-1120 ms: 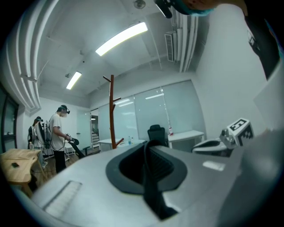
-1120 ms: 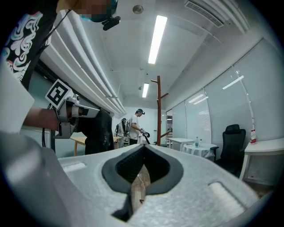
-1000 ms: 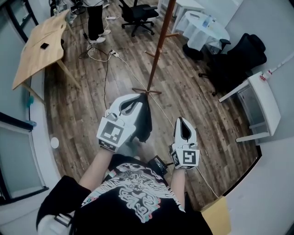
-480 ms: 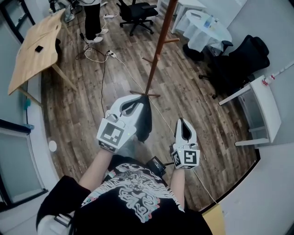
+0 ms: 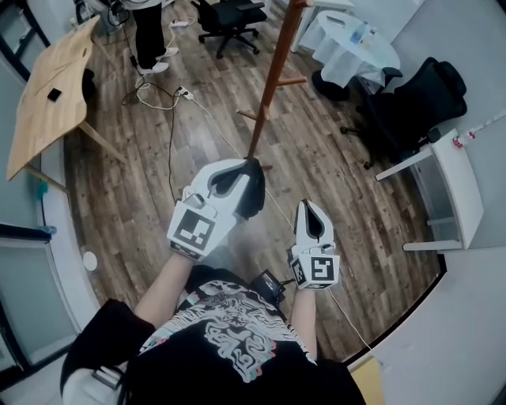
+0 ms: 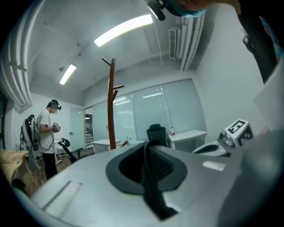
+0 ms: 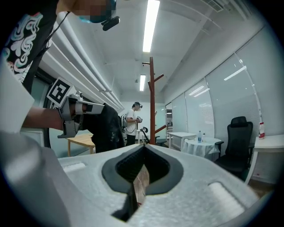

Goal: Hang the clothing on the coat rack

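The coat rack (image 5: 273, 79) is a brown wooden pole with short pegs, standing on the wood floor straight ahead; it also shows as the coat rack (image 6: 112, 106) and the coat rack (image 7: 152, 102). My left gripper (image 5: 251, 164) is shut on a black garment (image 5: 251, 198) that hangs from its tips just short of the rack's base. A black strip of the garment (image 6: 148, 181) lies pinched between the jaws of the left gripper (image 6: 145, 144). My right gripper (image 5: 306, 203) is to the right, shut and holding nothing; the right gripper (image 7: 144, 146) looks toward the rack and sees the garment (image 7: 104, 126) at its left.
A wooden desk (image 5: 47, 103) stands at the far left, with cables (image 5: 170, 95) on the floor beside it. A person (image 5: 146, 32) and an office chair (image 5: 225, 16) are beyond the rack. At the right are a round white table (image 5: 352, 47), a black chair (image 5: 411, 99) and a white desk (image 5: 462, 182).
Both grippers and the view have moved forward toward the coat rack; its base now lies right at the left gripper's tips. The garment stays held.
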A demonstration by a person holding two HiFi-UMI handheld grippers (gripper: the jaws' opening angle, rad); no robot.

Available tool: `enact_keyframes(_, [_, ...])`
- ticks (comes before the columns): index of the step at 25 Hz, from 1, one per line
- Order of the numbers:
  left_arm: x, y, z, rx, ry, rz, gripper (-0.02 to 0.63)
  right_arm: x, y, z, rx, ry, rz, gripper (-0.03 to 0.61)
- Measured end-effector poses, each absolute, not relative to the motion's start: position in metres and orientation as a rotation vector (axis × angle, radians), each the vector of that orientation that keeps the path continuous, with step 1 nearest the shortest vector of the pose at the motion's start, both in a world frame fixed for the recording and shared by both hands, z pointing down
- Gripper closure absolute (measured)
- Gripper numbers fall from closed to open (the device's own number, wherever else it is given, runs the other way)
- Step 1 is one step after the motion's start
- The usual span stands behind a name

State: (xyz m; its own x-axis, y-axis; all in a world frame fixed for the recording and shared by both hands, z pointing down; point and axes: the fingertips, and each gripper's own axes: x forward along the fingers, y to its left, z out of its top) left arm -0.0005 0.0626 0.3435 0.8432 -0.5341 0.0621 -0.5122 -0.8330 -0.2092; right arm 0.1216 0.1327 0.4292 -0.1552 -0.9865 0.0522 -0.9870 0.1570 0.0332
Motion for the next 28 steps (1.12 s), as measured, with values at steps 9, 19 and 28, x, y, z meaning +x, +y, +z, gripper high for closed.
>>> enact_keyframes(9, [0.013,-0.007,0.342,-2.877,0.805,-0.136,0.62,0.134,0.076,0.428,2.07,-2.323,0.071,0.58])
enact_keyframes(19, [0.018,-0.047,0.343,-2.913,0.764,-0.112,0.62,0.117,0.029,0.435,2.031,-2.353,0.119,0.58])
enact_keyframes(28, [0.014,-0.068,0.343,-2.937,0.712,-0.063,0.62,0.096,0.001,0.437,2.043,-2.374,0.135,0.58])
